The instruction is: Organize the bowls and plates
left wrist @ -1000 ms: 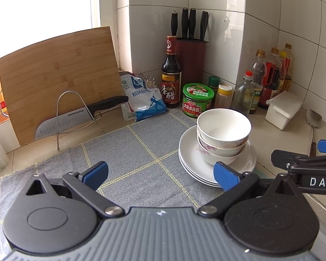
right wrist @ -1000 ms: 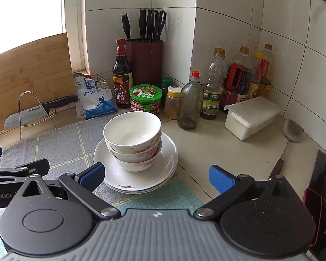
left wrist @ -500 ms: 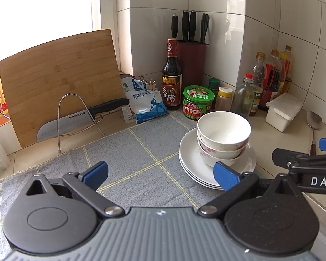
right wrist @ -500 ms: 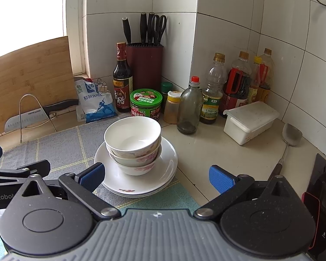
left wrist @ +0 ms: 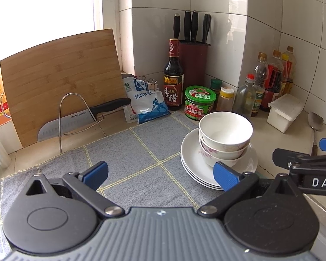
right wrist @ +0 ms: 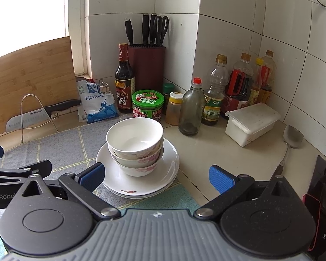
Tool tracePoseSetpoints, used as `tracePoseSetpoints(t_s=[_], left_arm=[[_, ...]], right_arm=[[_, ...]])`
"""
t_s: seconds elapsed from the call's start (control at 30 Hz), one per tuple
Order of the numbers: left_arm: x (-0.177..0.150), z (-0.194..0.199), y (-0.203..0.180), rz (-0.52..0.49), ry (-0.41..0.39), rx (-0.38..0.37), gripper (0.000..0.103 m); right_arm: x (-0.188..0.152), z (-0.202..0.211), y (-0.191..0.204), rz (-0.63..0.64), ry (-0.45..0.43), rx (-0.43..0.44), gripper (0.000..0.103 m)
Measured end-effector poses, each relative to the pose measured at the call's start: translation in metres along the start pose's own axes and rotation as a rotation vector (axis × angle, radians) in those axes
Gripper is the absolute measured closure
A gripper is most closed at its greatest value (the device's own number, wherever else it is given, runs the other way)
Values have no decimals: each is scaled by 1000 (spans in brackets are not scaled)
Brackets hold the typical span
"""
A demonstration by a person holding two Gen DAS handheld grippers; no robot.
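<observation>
Three white bowls (left wrist: 225, 136) sit nested on a stack of white plates (left wrist: 192, 163) at the right edge of a grey checked mat (left wrist: 130, 152). My left gripper (left wrist: 160, 175) is open and empty, low over the mat, with the stack just past its right finger. My right gripper (right wrist: 156, 177) is open and empty, just in front of the same bowls (right wrist: 134, 141) and plates (right wrist: 169, 165). Each gripper shows at the edge of the other's view.
A bamboo cutting board (left wrist: 60, 80) and a knife in a wire rack (left wrist: 76, 119) stand at the back left. A salt bag (left wrist: 145, 100), vinegar bottle (left wrist: 173, 80), knife block (left wrist: 193, 65), green jar (left wrist: 200, 102), bottles (right wrist: 215, 95), a white box (right wrist: 252, 121) and a spatula (right wrist: 291, 141) line the back and right.
Both grippers have drawn back and risen slightly from the stack. The bowls and plates have not moved.
</observation>
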State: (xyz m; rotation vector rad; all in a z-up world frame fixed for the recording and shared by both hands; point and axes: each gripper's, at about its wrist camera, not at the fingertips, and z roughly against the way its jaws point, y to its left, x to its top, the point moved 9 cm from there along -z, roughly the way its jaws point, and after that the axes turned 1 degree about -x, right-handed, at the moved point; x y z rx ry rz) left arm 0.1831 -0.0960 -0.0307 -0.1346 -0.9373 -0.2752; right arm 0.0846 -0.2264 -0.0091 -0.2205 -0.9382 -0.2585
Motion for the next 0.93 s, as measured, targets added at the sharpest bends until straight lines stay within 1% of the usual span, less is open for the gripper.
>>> tracePoseSetpoints(t_s=[0.93], left_arm=[[1, 1, -2, -3, -8, -3, 1]], right_arm=[[2, 4, -3, -3, -7, -4, 0]])
